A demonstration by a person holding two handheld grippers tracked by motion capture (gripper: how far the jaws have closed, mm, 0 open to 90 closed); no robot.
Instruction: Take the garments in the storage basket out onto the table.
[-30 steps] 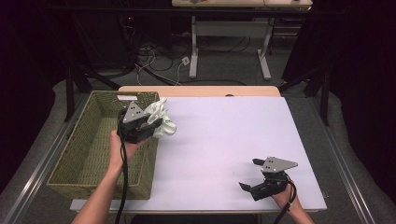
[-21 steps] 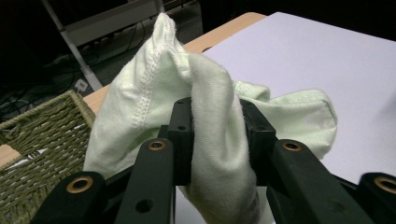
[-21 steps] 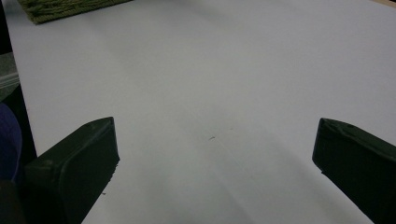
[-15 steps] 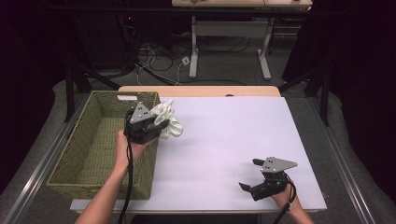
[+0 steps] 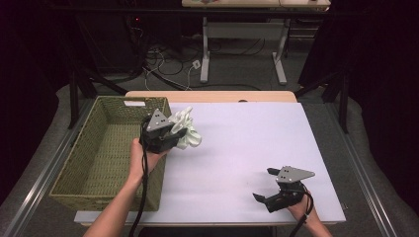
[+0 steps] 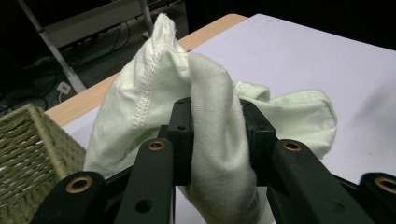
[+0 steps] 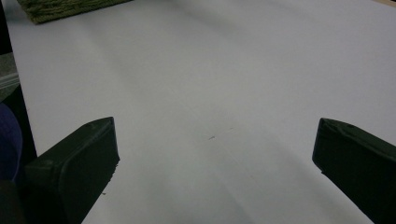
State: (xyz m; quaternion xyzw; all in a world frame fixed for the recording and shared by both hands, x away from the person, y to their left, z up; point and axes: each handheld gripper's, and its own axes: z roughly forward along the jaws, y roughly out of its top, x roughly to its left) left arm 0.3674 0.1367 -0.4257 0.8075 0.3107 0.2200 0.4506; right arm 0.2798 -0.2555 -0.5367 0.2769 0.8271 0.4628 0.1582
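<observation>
Pale-green cloth (image 6: 210, 140) stitching between left gripper's (image 6: 215, 135) jaws.

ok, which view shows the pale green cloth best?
Left gripper view: the pale green cloth is close up, pinched between the left gripper jaws, seam visible. High view shows it small, bunched beside the woven basket.

Pale green cloth (image 6: 154, 107) w/ white stitching; olive-green woven basket (image 5: 106, 148); white table (image 5: 257, 143); black grippers.
</observation>
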